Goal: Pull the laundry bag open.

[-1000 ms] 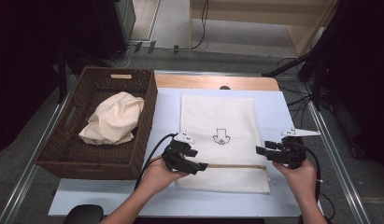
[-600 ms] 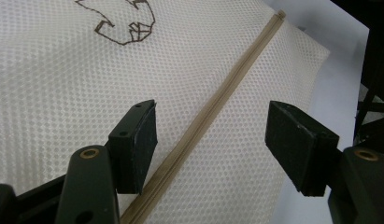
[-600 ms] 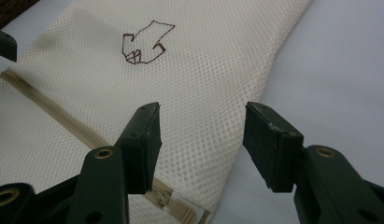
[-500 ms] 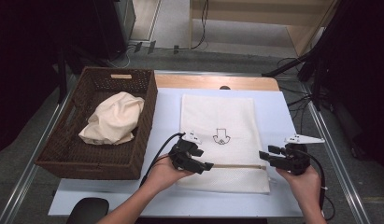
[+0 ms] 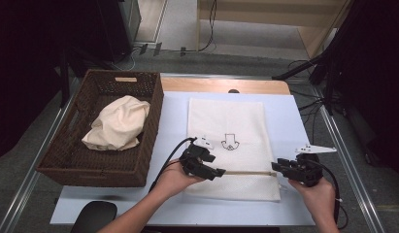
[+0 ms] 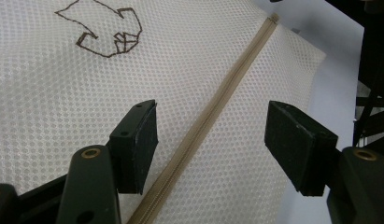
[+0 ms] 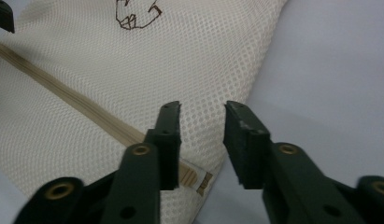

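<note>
A white mesh bag (image 5: 228, 131) with a small brown drawing (image 5: 229, 143) lies flat on the pale blue table. A tan zipper (image 5: 248, 173) crosses it near its front end. My left gripper (image 5: 217, 172) is open over the zipper's left part. In the left gripper view its jaws straddle the zipper (image 6: 199, 135) widely, the left gripper (image 6: 213, 119) holding nothing. My right gripper (image 5: 278, 168) is at the bag's right edge by the zipper's end. In the right gripper view the right gripper (image 7: 202, 112) is open, with a narrower gap, above the bag's edge and the zipper end (image 7: 199, 179).
A brown wicker basket (image 5: 90, 170) stands on the table's left and holds a bunched cream cloth (image 5: 117, 121). A wooden board (image 5: 221, 86) lies along the back edge. A black rounded object (image 5: 92, 216) sits at the front left. Metal rails (image 5: 350, 165) border the table.
The right gripper has dropped toward the front edge, down to the zipper's end. The left gripper has crept slightly right along the zipper. The bag has not moved.
</note>
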Motion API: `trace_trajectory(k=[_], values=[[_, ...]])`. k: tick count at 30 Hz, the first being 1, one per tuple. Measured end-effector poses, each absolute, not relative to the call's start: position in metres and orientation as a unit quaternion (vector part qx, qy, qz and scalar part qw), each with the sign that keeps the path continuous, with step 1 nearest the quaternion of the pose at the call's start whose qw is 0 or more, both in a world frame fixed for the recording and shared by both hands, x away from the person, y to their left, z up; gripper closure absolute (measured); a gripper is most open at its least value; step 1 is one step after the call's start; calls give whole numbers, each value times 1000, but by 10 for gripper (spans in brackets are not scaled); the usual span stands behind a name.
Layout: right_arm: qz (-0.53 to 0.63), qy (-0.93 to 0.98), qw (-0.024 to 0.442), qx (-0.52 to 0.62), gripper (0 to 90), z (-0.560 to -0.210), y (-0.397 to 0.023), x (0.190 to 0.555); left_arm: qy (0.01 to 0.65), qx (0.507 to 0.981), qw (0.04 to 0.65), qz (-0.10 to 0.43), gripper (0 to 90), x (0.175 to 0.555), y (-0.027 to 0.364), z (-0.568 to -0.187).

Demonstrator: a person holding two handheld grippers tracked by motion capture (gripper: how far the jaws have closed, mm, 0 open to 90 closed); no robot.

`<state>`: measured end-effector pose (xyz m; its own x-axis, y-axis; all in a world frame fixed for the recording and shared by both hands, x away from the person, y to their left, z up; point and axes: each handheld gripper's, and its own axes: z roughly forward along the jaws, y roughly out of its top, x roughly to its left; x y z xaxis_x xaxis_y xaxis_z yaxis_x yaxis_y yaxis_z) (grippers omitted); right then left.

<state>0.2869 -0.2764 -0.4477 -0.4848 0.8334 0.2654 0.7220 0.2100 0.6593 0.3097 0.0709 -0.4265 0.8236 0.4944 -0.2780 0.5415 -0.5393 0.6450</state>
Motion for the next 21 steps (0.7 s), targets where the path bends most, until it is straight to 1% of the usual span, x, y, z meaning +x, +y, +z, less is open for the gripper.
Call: trace_trajectory(k=[4, 5, 8, 15, 21], values=[[378, 771, 64, 509, 879, -450, -277, 286, 293, 878, 377, -30, 352, 310, 69, -427], [377, 770, 58, 512, 900, -452, -279, 287, 293, 878, 377, -30, 352, 310, 69, -427], [376, 769, 33, 516, 900, -456, -280, 290, 292, 879, 376, -30, 352, 310, 68, -428], [358, 783, 22, 508, 900, -463, -277, 294, 291, 881, 373, -28, 358, 311, 67, -428], [358, 785, 12, 505, 900, -463, -282, 291, 292, 881, 371, -27, 360, 313, 66, -431]])
